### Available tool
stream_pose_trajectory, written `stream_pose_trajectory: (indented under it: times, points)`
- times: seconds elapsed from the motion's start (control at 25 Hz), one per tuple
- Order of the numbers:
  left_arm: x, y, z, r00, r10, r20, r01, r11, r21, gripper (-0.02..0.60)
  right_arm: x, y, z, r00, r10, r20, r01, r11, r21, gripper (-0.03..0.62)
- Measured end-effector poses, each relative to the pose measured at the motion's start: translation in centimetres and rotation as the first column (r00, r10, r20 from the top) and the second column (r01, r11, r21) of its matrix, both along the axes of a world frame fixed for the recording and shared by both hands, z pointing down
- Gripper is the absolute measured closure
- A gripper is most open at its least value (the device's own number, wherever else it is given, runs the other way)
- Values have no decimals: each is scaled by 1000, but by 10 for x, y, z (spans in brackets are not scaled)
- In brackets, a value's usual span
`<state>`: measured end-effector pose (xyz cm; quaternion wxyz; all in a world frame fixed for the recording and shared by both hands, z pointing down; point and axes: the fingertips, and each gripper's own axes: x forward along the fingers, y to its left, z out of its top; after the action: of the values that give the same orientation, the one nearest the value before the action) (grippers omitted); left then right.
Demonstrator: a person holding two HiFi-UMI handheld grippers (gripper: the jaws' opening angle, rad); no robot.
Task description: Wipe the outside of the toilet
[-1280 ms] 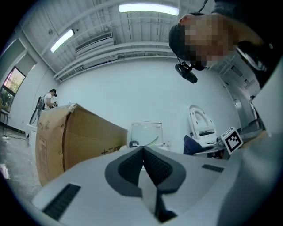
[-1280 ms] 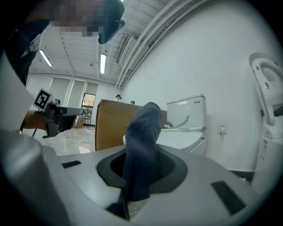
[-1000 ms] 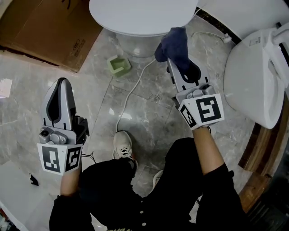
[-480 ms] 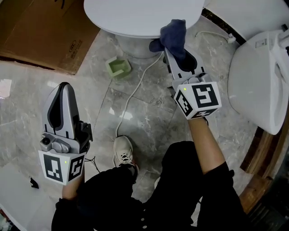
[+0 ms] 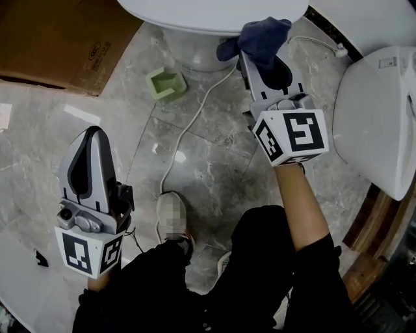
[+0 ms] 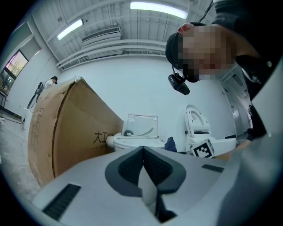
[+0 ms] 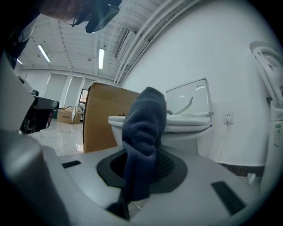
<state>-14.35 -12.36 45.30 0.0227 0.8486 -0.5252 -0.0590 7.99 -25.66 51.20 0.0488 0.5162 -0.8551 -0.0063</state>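
Clamping a dark blue cloth [image 5: 263, 36] between its jaws, our right gripper [image 5: 257, 55] grips it low, so the bulk of the fabric stands up past the fingertips. Just ahead of that cloth sits the toilet [image 5: 195, 49], its lid [image 5: 208, 13] shut and its rim right by the fabric. We cannot tell whether cloth and porcelain touch yet. Our left gripper [image 6: 143, 154] has its jaws pressed together on nothing and hangs well apart from the toilet, off to the left of the working fingers.

We judge this to be the approach, with wiping about to begin. The next move calls for pressing the cloth flat on the bowl's outer wall under the rim, then sweeping round it while the grip stays firm.

Counting outward from the fingers: one cloth, two grippers, one white cable [image 5: 188, 130] trailing over the floor below the right fingertips, one small green holder [image 5: 166, 84] to their left, one cardboard box [image 5: 58, 39] further left, and two toilets, the second toilet [image 5: 377, 117] standing to the right.
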Motion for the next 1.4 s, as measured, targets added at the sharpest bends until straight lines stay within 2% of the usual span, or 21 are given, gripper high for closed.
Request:
stream_pose_trajectory:
  times: [0.4,0.84,1.4]
  points:
    - [2,11,24,1000,0,-25,-1,999,-37,572,-13,-17,56,998,-39,-55,34,996,-86,516]
    - [-7,19,36,999,-10,-46,7,998,-67,572,-18,-31,103,997,-12,-73,2,990,-142,516]
    - [-13,12,43,998,-3,-59,-2,997,-83,572,-22,-44,173,996,3,-95,-27,965,-260,516]
